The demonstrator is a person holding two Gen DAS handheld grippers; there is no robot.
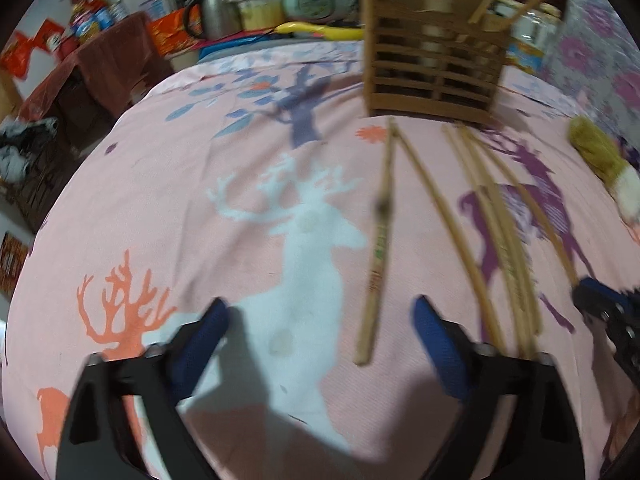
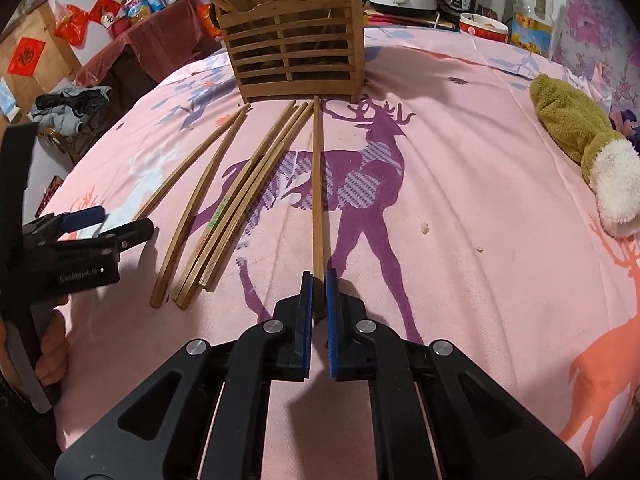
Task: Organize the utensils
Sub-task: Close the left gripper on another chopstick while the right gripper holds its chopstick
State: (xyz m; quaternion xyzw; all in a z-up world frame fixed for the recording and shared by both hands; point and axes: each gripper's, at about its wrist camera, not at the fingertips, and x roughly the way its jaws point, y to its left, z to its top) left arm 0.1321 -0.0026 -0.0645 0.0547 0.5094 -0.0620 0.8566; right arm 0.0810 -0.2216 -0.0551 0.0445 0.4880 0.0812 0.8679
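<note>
the right tool is clamped on the near end of one chopstick, which lies flat on the pink deer-print cloth covering the bench and points straight toward the wooden holder; its far tip stops just short of the holder's base. left of it, five more chopsticks lie loose on the cloth, fanned with their far ends toward the holder: three bunched close together and two spread further left. a few chopsticks already stand in the holder, leaning out at its left corner. the left tool hangs over the cloth with its pads apart and nothing between them, the nearest loose chopstick lying just ahead of its gap. a green and white plush toy lies at the right edge of the cloth.
</note>
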